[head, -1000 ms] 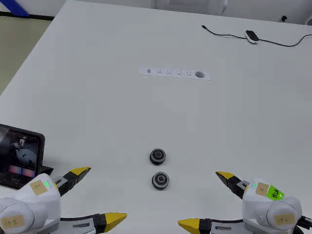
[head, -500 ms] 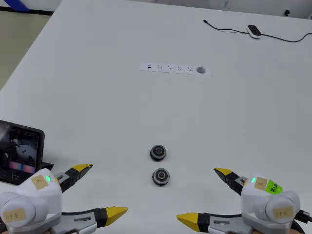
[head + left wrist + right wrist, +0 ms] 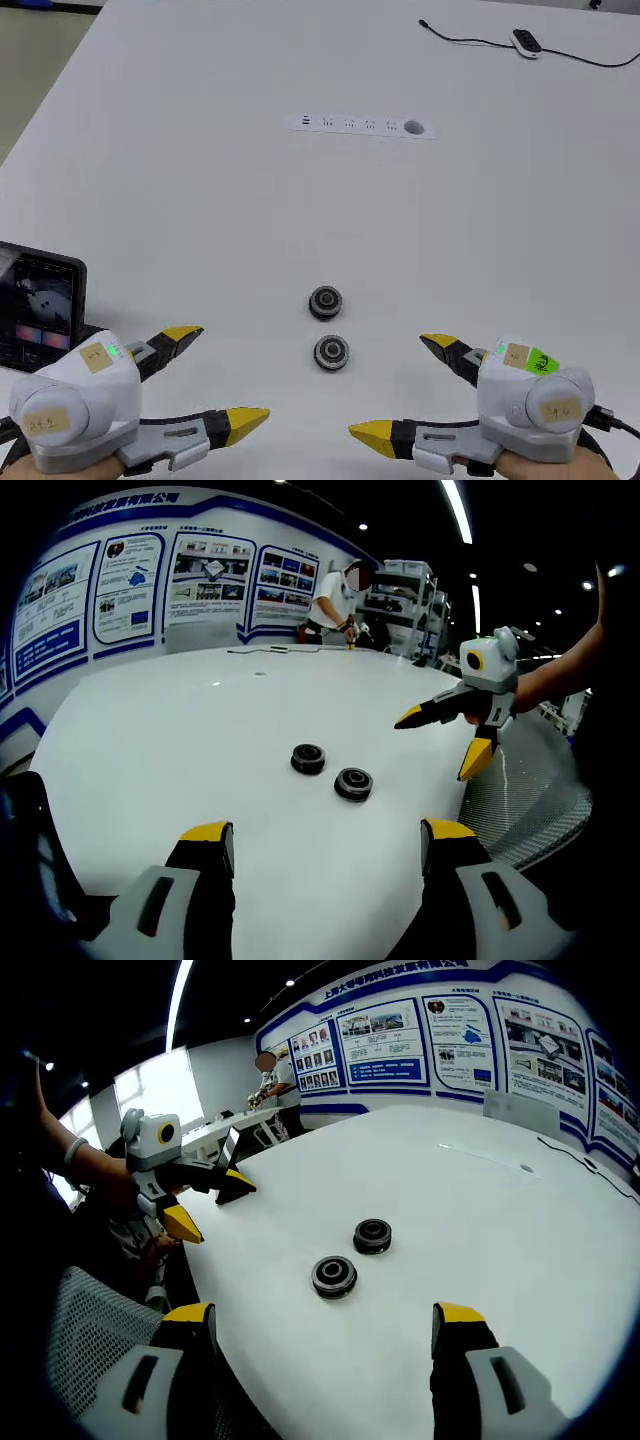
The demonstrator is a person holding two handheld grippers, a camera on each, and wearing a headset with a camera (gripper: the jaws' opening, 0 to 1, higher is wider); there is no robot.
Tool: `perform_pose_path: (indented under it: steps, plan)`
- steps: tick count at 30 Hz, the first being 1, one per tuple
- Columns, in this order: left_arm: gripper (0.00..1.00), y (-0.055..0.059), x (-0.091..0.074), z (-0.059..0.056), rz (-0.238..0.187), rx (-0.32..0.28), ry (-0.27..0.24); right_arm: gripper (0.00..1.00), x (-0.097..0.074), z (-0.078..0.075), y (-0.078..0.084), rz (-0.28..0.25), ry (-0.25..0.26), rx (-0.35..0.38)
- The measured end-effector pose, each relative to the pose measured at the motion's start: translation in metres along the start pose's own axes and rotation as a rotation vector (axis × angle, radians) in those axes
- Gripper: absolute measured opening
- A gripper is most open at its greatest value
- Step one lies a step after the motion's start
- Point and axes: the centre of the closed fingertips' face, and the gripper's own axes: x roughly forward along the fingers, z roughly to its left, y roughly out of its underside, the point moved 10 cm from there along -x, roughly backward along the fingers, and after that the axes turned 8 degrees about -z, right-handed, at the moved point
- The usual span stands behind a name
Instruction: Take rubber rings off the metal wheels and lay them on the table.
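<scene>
Flanking white table (image 3: pixel 200 200), poster-covered walls (image 3: pixel 120 590).

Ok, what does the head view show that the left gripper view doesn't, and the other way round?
Head view: the dark tablet's lit screen and the olive-green floor. Left gripper view: blue-and-white wall posters, a standing person, ceiling strip lights. Both: two black-ringed metal wheels lying apart on the white table, and the open right gripper.

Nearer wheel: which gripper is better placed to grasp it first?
Right, narrowly. Both are open, but the nearer wheel sits centred between the jaws of the right gripper; from the left gripper it lies slightly off-centre.
</scene>
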Motion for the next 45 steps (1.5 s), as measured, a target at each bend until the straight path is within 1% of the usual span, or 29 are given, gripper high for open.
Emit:
perform_pose_path:
  steps: [6,10,17,20,24,29,35,45]
  plan:
    - [0.72,0.0,0.007,0.001,0.014,0.007,0.014,0.89,0.004,0.0,-0.001,-0.005,-0.008,0.026]
    - [0.69,-0.001,0.011,0.001,0.022,0.01,0.019,0.87,0.008,0.0,0.0,-0.005,-0.013,0.042]
    - [0.66,-0.004,0.02,-0.002,0.035,0.02,0.042,0.84,0.014,0.0,0.002,-0.004,-0.022,0.068]
    - [0.63,-0.005,0.023,-0.002,0.038,0.026,0.049,0.83,0.016,0.001,0.002,-0.01,-0.027,0.094]
    - [0.57,-0.007,0.029,-0.003,0.045,0.043,0.062,0.82,0.018,0.001,0.003,-0.023,-0.032,0.146]
    - [0.53,-0.01,0.037,-0.005,0.053,0.053,0.08,0.81,0.019,0.0,0.004,-0.037,-0.035,0.196]
    - [0.49,-0.012,0.047,-0.007,0.062,0.063,0.103,0.78,0.021,-0.001,0.005,-0.037,-0.04,0.221]
    - [0.38,-0.015,0.062,-0.01,0.078,0.102,0.139,0.74,0.027,-0.002,0.004,-0.061,-0.045,0.308]
